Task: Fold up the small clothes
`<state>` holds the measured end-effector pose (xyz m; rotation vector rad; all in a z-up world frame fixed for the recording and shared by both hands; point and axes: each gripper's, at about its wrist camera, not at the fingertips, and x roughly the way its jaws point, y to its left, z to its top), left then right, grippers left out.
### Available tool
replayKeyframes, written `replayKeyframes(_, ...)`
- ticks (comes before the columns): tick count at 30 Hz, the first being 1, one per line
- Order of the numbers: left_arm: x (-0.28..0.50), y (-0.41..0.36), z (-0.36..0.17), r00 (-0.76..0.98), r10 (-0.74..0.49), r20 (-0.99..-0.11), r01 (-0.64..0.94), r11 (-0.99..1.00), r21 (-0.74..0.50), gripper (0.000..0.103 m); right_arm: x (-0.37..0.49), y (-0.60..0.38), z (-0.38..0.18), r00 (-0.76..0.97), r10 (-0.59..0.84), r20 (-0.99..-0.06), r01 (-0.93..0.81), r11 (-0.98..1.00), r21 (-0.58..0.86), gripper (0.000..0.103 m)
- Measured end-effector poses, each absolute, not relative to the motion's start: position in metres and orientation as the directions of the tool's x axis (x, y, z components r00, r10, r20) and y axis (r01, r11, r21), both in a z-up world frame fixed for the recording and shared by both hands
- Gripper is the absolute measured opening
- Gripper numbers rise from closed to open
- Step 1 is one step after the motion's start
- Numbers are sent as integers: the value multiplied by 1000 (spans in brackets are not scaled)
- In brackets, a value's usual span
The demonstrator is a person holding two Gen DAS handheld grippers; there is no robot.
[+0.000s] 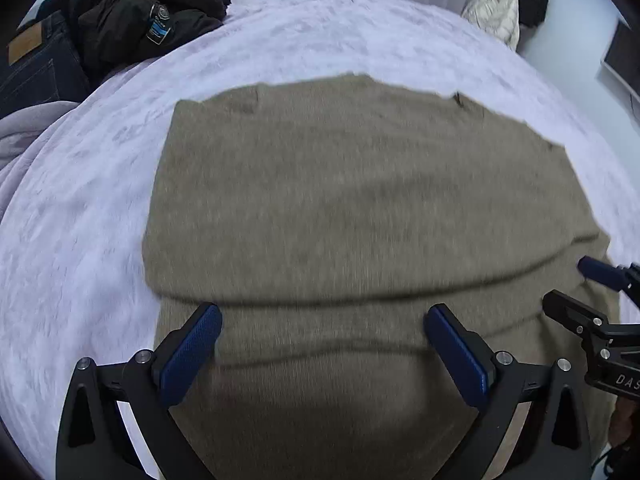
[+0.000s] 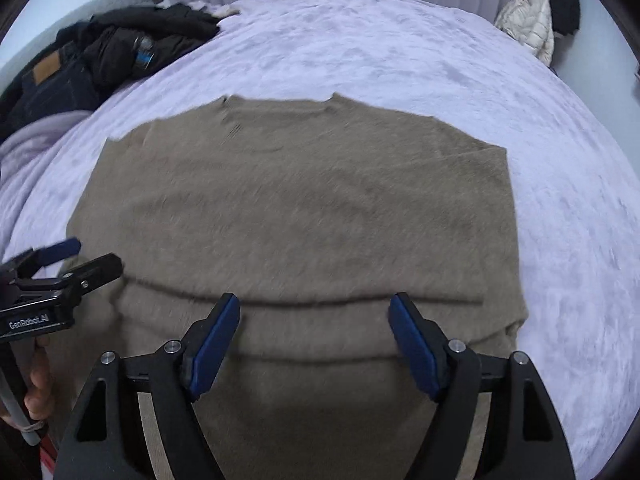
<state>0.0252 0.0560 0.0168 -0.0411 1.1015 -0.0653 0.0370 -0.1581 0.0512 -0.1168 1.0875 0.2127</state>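
An olive-brown knit sweater (image 1: 352,200) lies flat on the pale lilac bed cover, neck edge at the far side, with a folded ridge across its near part; it also shows in the right wrist view (image 2: 296,208). My left gripper (image 1: 320,324) is open and empty, hovering over the sweater's near edge. My right gripper (image 2: 316,312) is open and empty over the near edge too. The right gripper shows at the right edge of the left wrist view (image 1: 576,284), and the left gripper shows at the left edge of the right wrist view (image 2: 92,254).
The lilac bed cover (image 1: 320,32) fills the view. A pile of dark clothes and jeans (image 1: 112,28) lies at the far left. A cream puffer jacket (image 1: 496,16) and a dark garment hang at the far right by the wall.
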Motion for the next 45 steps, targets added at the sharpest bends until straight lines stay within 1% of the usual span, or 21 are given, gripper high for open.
replayKeyframes(3, -10, 54, 10, 454, -62, -889, 69, 997, -34, 103, -3, -141, 36, 452, 12, -892, -285, 949, -132, 81)
replayKeyframes(4, -22, 56, 11, 466, -57, -883, 82, 996, -21, 103, -18, -141, 34, 465, 14, -885, -297, 944, -141, 81)
replayKeyframes(7, -64, 66, 11, 487, -59, -871, 117, 993, -2, 103, -65, -153, 34, 496, 57, -866, -335, 933, -131, 82)
replayKeyframes(11, -110, 82, 14, 500, -93, -861, 135, 990, -29, 103, -120, -190, 31, 497, 113, -860, -370, 924, -93, 83)
replayKeyframes(12, -120, 86, 14, 509, -76, -857, 118, 993, -18, 103, -131, -197, 31, 494, 120, -861, -376, 922, -87, 83)
replayKeyframes(14, -132, 93, 7, 483, -75, -873, 93, 995, -34, 103, -150, -209, 31, 495, 119, -861, -382, 920, -93, 83)
replayKeyframes(16, -142, 99, 8, 494, -79, -866, 74, 996, -49, 103, -168, -216, 31, 504, 102, -858, -393, 911, -122, 83)
replayKeyframes(20, -158, 96, 27, 514, -45, -857, 70, 997, -10, 103, -188, -218, 37, 495, 77, -866, -426, 889, -165, 83)
replayKeyframes(21, -160, 92, 32, 528, -56, -847, 79, 997, -17, 103, -186, -215, 41, 494, 70, -867, -432, 885, -175, 84)
replayKeyframes(22, -161, 86, 36, 537, -80, -840, 93, 995, -35, 103, -186, -212, 46, 506, 85, -859, -438, 882, -171, 84)
replayKeyframes(24, -159, 68, 41, 553, -141, -821, 140, 987, -75, 103, -184, -200, 57, 529, 168, -832, -462, 879, -117, 84)
replayKeyframes(26, -152, 46, 34, 541, -134, -830, 177, 983, -44, 103, -177, -174, 57, 525, 227, -820, -503, 860, -83, 84)
replayKeyframes(27, -148, 35, 24, 520, -98, -848, 188, 982, 2, 103, -175, -159, 53, 527, 232, -818, -525, 845, -99, 84)
replayKeyframes(29, -150, 26, 11, 522, -45, -852, 195, 978, 69, 103, -173, -134, 36, 536, 177, -825, -558, 808, -189, 84)
replayKeyframes(31, -160, 36, 13, 535, -70, -842, 190, 981, 39, 103, -179, -132, 27, 563, 162, -810, -567, 789, -236, 84)
replayKeyframes(34, -178, 60, 9, 534, -85, -841, 177, 984, 13, 103, -195, -163, 26, 538, 205, -818, -580, 794, -182, 84)
replayKeyframes(36, -190, 70, 6, 532, -102, -840, 181, 984, -5, 103, -208, -185, 21, 535, 203, -820, -580, 794, -181, 86)
replayKeyframes(39, -203, 69, 3, 543, -39, -839, 170, 983, 64, 103, -233, -203, 13, 575, 145, -805, -589, 757, -285, 86)
replayKeyframes(42, -213, 81, 5, 530, -81, -844, 147, 989, -2, 103, -251, -209, 3, 592, 47, -804, -584, 712, -388, 87)
replayKeyframes(44, -224, 85, 6, 534, -53, -844, 138, 990, 25, 103, -263, -213, 0, 613, 12, -790, -574, 694, -435, 87)
replayKeyframes(45, -230, 88, 5, 537, -49, -842, 134, 991, 28, 103, -267, -217, 2, 606, 17, -796, -571, 706, -419, 87)
